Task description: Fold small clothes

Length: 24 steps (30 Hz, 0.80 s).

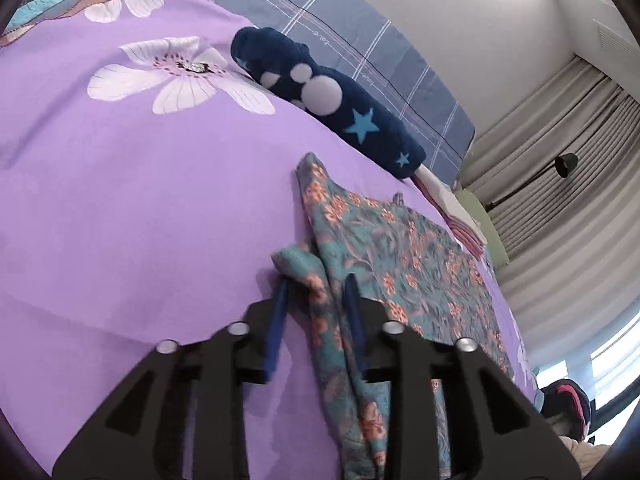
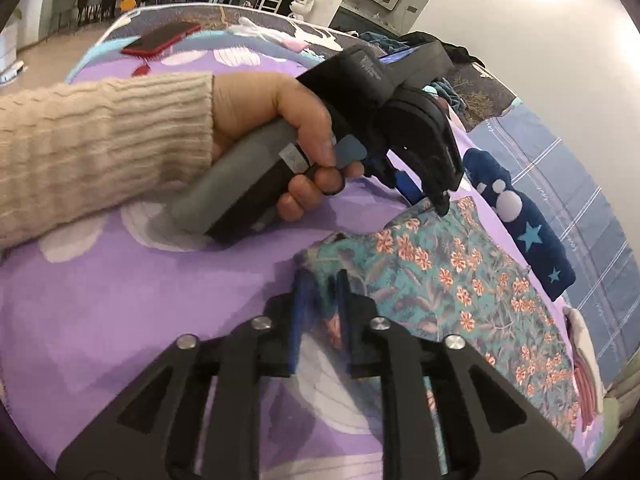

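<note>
**Left wrist view: both tongs on one edge of the garment**

Left tongs [image 1: 316, 280] stand partly parted around a bunched edge of the floral garment [image 1: 404, 248], which lies on the purple bed sheet [image 1: 140, 208]. Right tongs [image 2: 322, 280] look nearly closed on the same edge. Likely step: starting a fold; next, lift evenly and carry across.

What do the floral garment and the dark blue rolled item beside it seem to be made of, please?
The floral garment looks like thin, smooth woven cloth, perhaps rayon or cotton: it lies flat and creases sharply where the left hand-held gripper pinches it. The dark blue rolled item looks like plush fleece: its surface is fuzzy and matte, and the roll is thick.
</note>
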### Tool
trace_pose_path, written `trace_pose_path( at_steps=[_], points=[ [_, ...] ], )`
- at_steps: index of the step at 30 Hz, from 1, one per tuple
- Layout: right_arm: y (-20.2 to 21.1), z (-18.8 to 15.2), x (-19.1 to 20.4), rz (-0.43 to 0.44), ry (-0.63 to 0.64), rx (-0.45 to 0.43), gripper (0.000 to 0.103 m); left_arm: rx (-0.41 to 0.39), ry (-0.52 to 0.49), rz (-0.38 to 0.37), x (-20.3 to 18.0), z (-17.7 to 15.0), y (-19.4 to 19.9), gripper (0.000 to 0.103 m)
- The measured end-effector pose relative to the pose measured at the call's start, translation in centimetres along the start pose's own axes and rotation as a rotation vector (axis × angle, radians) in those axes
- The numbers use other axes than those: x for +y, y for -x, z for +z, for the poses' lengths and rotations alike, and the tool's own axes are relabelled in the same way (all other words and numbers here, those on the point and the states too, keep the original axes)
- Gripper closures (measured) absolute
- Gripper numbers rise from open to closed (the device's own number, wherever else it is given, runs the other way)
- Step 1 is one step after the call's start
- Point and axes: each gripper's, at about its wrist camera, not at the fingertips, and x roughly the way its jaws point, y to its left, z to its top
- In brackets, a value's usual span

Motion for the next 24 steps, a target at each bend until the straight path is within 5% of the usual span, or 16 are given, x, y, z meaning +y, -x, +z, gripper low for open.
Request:
trace_pose_path(
  at_steps=[3, 5, 10, 13, 15, 16, 17, 24],
  points=[
    [1.0, -0.3, 0.6, -0.079, 0.013, -0.015, 0.043, 0.018, -0.031, -0.007, -0.7, 0.0, -0.5, 0.053],
    [1.5, -0.5, 1.5, -0.102, 0.028, -0.011, 0.032, 0.035, -0.069, -0.020, -1.4, -0.1, -0.8, 0.047],
    [-0.3, -0.3, 1.1, -0.125, 0.035, 0.055, 0.031, 0.090, -0.094, -0.070, -2.3, 1.0, -3.1, 0.046],
    [-1.6, 0.5, 0.4, -0.157, -0.018, 0.084, 0.035, 0.107, -0.091, -0.088, -2.3, 1.8, -4.5, 0.061],
    [-2.9, 1.0, 0.1, -0.180, -0.028, 0.100, 0.061, 0.143, -0.078, -0.076, -1.9, 2.3, -5.6, 0.090],
    [-3.4, 1.2, 0.1, -0.190, -0.024, 0.105, 0.070, 0.156, -0.054, -0.085, -1.6, 2.7, -6.1, 0.091],
    [-3.7, 1.3, -0.1, -0.219, -0.022, 0.117, 0.092, 0.155, -0.049, -0.087, -1.6, 2.8, -6.2, 0.093],
    [0.8, 1.0, -5.1, -0.169, -0.255, -0.011, 0.095, 0.095, -0.100, -0.084, -4.5, 4.1, -4.4, 0.094]
  ],
)
